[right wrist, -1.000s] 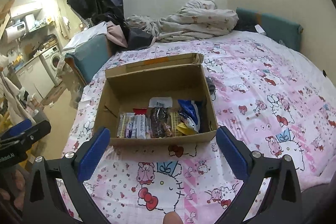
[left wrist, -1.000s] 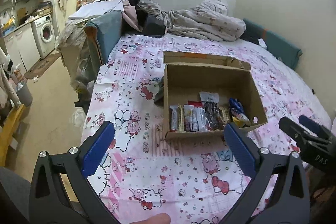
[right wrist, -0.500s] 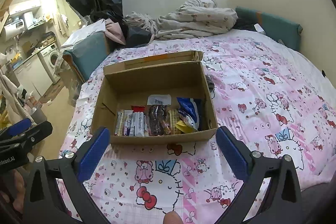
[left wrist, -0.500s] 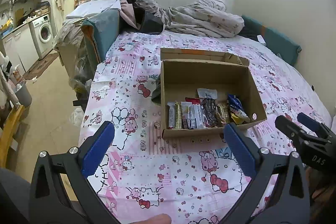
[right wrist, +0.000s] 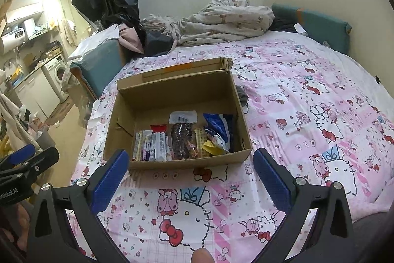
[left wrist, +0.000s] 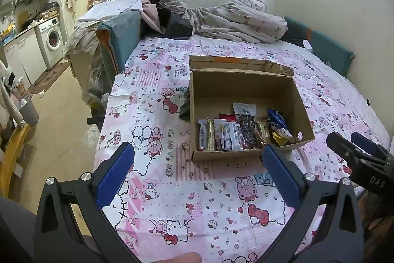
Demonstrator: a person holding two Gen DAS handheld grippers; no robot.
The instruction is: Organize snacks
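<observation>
An open cardboard box (left wrist: 242,90) (right wrist: 177,95) lies on a bed with a pink cartoon sheet. Several wrapped snacks sit in a row along its near wall: pale bars (left wrist: 218,136) (right wrist: 152,143), a dark packet (left wrist: 248,131) (right wrist: 182,136) and a blue bag (left wrist: 277,121) (right wrist: 220,130). My left gripper (left wrist: 197,176) hovers open in front of the box, holding nothing. In its own view my right gripper (right wrist: 190,176) is open too, short of the box's near wall, and it also shows as my right gripper (left wrist: 357,152) at the edge of the left wrist view.
A rumpled duvet (left wrist: 236,19) and dark clothes (left wrist: 172,24) are piled at the head of the bed. Left of the bed lies bare floor (left wrist: 56,115), with a washing machine (left wrist: 53,41) and a grey bin (left wrist: 28,111). A dark sock (right wrist: 242,96) lies right of the box.
Both grippers have drawn back and risen a little, so the box looks slightly farther off. Nothing was picked up or let go.
</observation>
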